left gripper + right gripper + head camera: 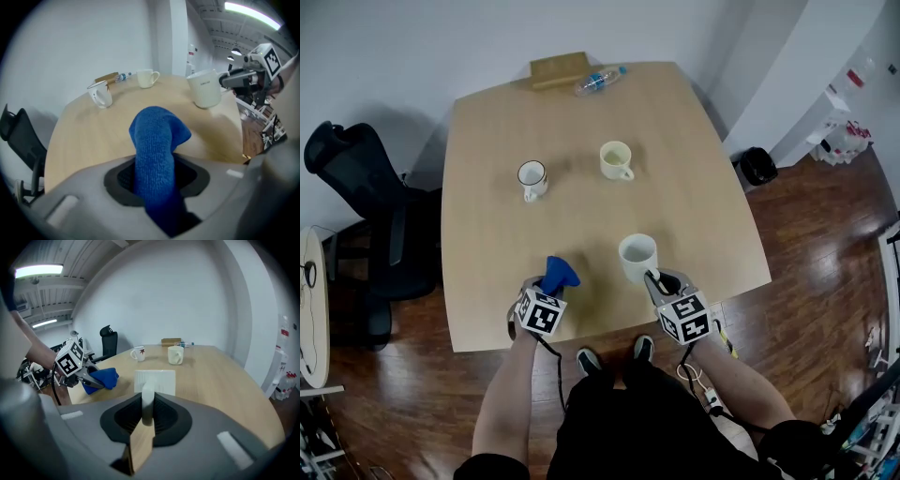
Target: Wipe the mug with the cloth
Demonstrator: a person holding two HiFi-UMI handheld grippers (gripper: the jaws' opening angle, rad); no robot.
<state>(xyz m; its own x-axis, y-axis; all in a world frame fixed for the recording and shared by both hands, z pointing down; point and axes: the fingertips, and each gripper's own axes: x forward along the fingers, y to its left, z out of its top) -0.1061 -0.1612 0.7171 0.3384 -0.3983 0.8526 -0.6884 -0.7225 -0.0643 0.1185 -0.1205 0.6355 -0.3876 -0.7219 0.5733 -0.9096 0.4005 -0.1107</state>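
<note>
A white mug [637, 255] is held by its handle near the table's front edge, with my right gripper [654, 278] shut on that handle. In the right gripper view the handle [147, 401] runs between the jaws and the mug body [154, 379] stands just beyond them. To its left my left gripper [551, 281] is shut on a blue cloth [560, 272]. The bunched cloth [157, 150] sticks up out of the jaws. From the left gripper view the mug [205, 88] and the right gripper [236, 78] are at the upper right, apart from the cloth.
Two more white mugs [532, 178] [616, 159] stand mid-table. A plastic bottle [598, 81] and a wooden block [560, 69] lie at the far edge. A black office chair [356, 187] is left of the table [487, 309]; wooden floor lies to the right.
</note>
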